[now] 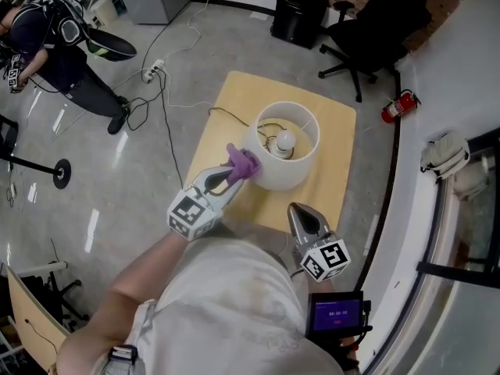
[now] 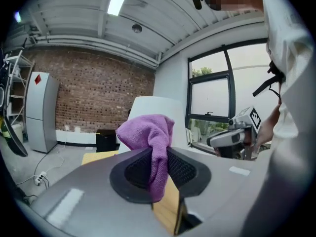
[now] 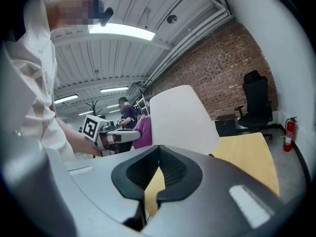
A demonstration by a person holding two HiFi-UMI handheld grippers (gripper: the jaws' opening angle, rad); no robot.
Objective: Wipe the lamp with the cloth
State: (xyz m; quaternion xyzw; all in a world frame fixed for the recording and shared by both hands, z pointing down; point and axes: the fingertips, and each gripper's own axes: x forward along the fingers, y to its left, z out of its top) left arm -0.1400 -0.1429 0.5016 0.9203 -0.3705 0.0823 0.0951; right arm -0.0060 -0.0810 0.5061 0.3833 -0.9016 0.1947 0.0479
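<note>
- Nearest: a white shirt (image 1: pixel 234 303) fills the bottom of the head view. A bare forearm (image 1: pixel 133 280) runs up from it to the left gripper (image 1: pixel 234 174).
- The left gripper's jaws are clamped on the cloth (image 1: pixel 244 161), and only the fabric keeps the pads apart. In the left gripper view the purple cloth bunches above the pads and a tail hangs down between them.
- The cloth sits at the left side of the lamp (image 1: pixel 285 166), against the outer wall of the shade. Whether it touches the wall or is just off it, I cannot tell.
- The lamp has a white drum shade, upright and open at the top, with the bulb (image 1: pixel 286 140) showing inside. It stands near the middle of a light wood table (image 1: pixel 328 123).
- A thin cord (image 1: pixel 226 116) lies on the table to the left of the lamp.
- The right gripper (image 1: pixel 297 208) has its jaw tips together with nothing between them. Table wood shows through the slot behind the pads.
- The right gripper is over the near edge of the table and points toward the shade. It is near the shade but apart from it.
- A small lit screen (image 1: pixel 337 313) sits below the right gripper.
- On the grey floor beyond the table are a black chair (image 1: pixel 375 22) and a black box (image 1: pixel 299 16).
- A red extinguisher (image 1: pixel 398 105) stands by the right wall.
- A power strip (image 1: pixel 151 72) lies on the floor with cables running from it.
- A second person (image 1: pixel 55 53) is at top left.
</note>
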